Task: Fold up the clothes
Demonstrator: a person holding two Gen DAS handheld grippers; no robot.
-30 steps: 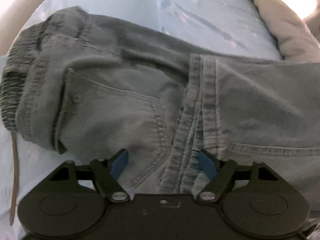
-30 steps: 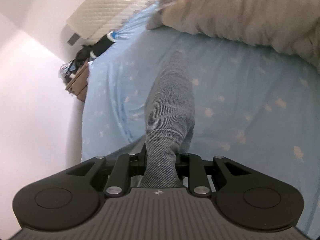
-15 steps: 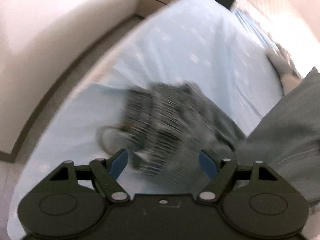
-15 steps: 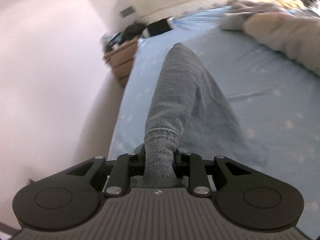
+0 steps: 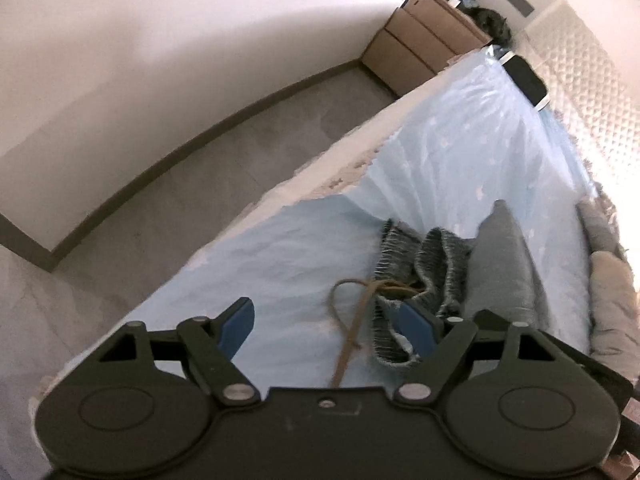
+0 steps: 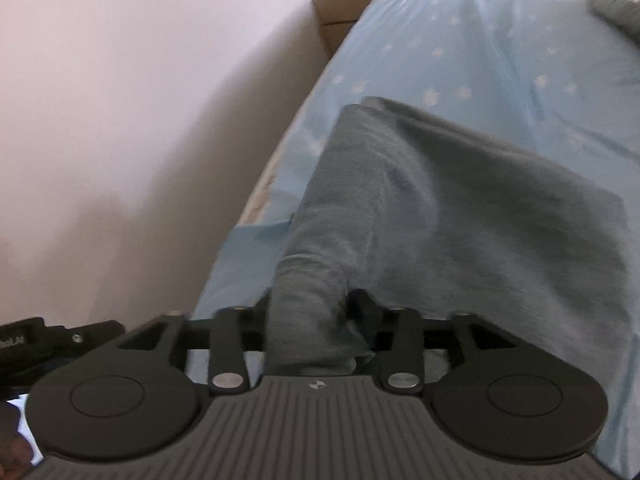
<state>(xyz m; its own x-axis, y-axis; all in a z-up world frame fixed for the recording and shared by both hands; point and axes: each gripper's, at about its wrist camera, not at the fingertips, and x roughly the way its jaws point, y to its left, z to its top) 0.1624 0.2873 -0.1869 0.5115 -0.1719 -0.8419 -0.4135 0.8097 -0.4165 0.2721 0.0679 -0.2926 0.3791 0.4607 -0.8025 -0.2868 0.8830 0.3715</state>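
Observation:
Grey-blue denim trousers lie on the light blue bedsheet (image 5: 296, 252). In the left wrist view their gathered elastic waistband (image 5: 420, 268) and a tan drawstring (image 5: 352, 320) sit just ahead of my left gripper (image 5: 326, 330), which is open and empty, its right blue pad beside the waistband. In the right wrist view my right gripper (image 6: 308, 316) is shut on a bunched trouser leg (image 6: 308, 304), and the rest of the trousers (image 6: 460, 216) spreads away over the bed.
The bed edge (image 5: 280, 188) runs diagonally, with grey floor (image 5: 168, 184) and a white wall beyond. A wooden nightstand (image 5: 424, 40) stands at the far corner. A grey blanket (image 5: 608, 280) lies at the right. The left gripper's body (image 6: 52, 340) shows at the right wrist view's lower left.
My left gripper has swung away from above the trouser seat to the waistband end near the bed edge. My right gripper, still holding the leg, has carried it towards the bed edge.

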